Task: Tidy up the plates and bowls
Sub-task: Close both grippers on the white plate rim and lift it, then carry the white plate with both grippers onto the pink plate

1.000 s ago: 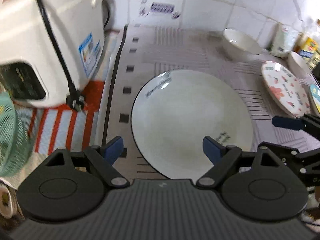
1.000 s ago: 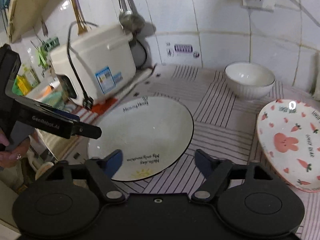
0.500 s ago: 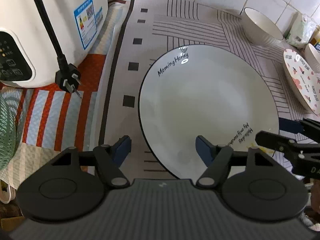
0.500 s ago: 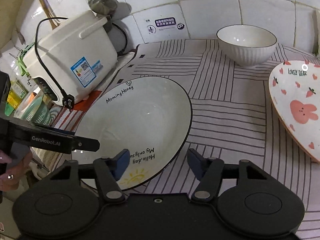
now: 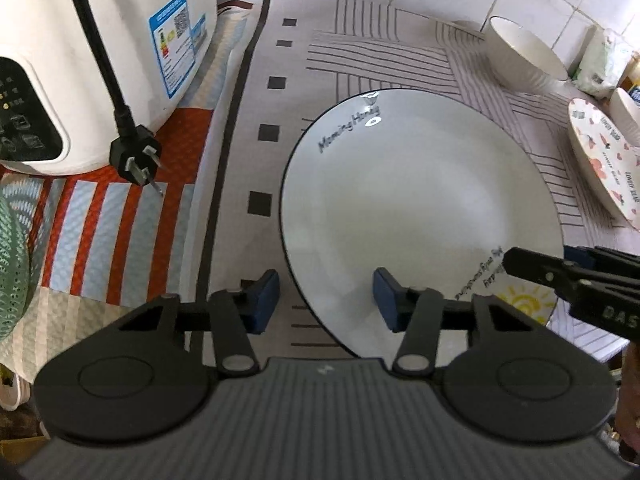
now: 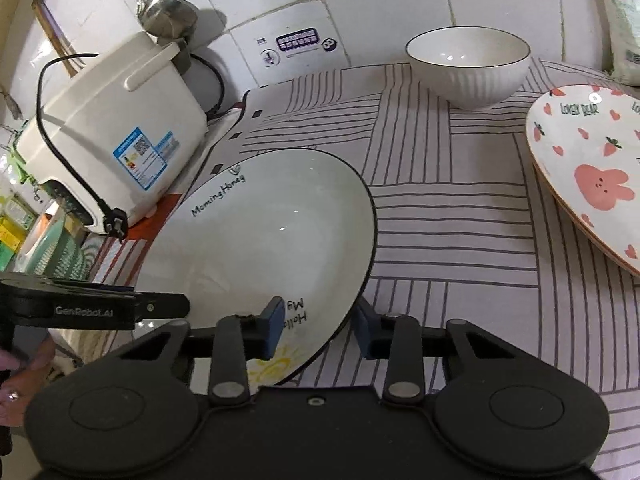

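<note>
Both grippers, left [image 5: 326, 300] and right [image 6: 318, 330], are closing astride the plate [image 5: 420, 208] rim, not yet pinching; equal bite should be kept before lifting.

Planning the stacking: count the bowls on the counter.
2. A white ribbed bowl stands near the tiled wall, behind the big plate. Another bowl's edge shows behind the bunny plate. Others may be hidden.

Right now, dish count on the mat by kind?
Plates: 2, the white plate and the bunny plate
Bowls: 2, the ribbed bowl and a second bowl, cut off at the frame edge
Total: 4
</note>
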### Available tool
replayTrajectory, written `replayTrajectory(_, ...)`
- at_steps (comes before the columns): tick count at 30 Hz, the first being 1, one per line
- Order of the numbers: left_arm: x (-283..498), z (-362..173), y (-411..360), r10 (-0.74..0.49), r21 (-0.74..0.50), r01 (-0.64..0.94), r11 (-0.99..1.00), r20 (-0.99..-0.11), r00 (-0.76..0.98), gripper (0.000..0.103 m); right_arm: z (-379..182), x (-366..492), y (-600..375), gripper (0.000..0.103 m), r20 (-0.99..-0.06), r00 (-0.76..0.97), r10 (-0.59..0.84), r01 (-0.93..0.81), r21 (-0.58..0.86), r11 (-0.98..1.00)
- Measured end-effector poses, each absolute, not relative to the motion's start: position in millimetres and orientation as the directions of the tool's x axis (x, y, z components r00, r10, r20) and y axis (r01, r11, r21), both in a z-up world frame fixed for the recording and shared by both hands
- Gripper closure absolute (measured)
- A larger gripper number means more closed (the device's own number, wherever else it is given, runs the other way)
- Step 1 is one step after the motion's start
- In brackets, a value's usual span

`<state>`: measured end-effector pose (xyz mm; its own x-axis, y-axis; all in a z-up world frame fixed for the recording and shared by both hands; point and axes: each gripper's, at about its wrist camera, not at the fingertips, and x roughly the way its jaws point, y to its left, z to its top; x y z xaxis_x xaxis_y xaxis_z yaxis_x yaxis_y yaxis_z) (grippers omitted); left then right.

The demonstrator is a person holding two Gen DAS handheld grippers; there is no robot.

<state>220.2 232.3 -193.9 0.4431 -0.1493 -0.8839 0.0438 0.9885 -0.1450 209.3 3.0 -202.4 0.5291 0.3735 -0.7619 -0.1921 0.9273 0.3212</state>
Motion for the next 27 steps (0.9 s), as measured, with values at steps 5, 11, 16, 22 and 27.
replayTrajectory(5,223.6,-192.4,227.7,-0.127,-0.149,-0.016,0.989,-0.889,0.441,0.065,-203.7,210.5,-2.1,0.076,-0.76,0.532,0.373,-0.192,0.322,0.927)
replayTrajectory(11,222.4,-196.5,230.0,-0.129,-0.165,-0.044,0.985,-0.887,0.443,0.066,-205.6,208.2,-3.0,0.076,-0.744,0.544,0.388,-0.225,0.316,0.922)
replayTrajectory(16,226.5,-196.4,230.6,-0.122,-0.164,-0.074,0.984,-0.91,0.396,0.068,-202.5,210.5,-7.2,0.078,-0.748,0.517,0.416,-0.261,0.325,0.909)
replayTrajectory(22,216.6,-181.8,214.0,-0.106,-0.123,-0.023,0.992,-0.921,0.376,0.068,-193.9,203.6,-20.0,0.078,-0.747,0.493,0.446,-0.274,0.354,0.894)
replayTrajectory(27,208.2,-166.7,197.7,-0.102,-0.105,0.01,0.994,-0.924,0.367,0.068,-182.4,190.3,-33.9,0.078,-0.742,0.497,0.45,-0.264,0.365,0.893)
